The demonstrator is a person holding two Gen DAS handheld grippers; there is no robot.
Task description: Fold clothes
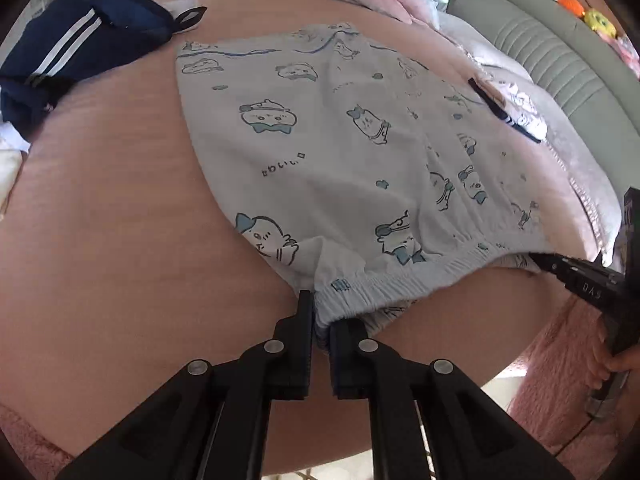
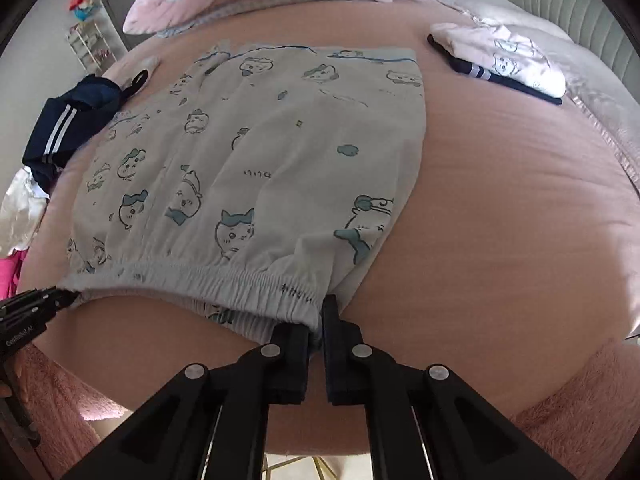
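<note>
Shorts point(image 1: 340, 152) lie flat on bed point(image 1: 120, 208), left tongs point(image 1: 318, 320) and right tongs point(image 2: 318, 320) each clenched on opposite waistband corners.

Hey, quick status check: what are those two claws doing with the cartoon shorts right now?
Left gripper and right gripper both pinch the waistband, one corner each. Printed shorts lie flat on the pink bed. Navy garment sits aside, nothing in the way.
</note>
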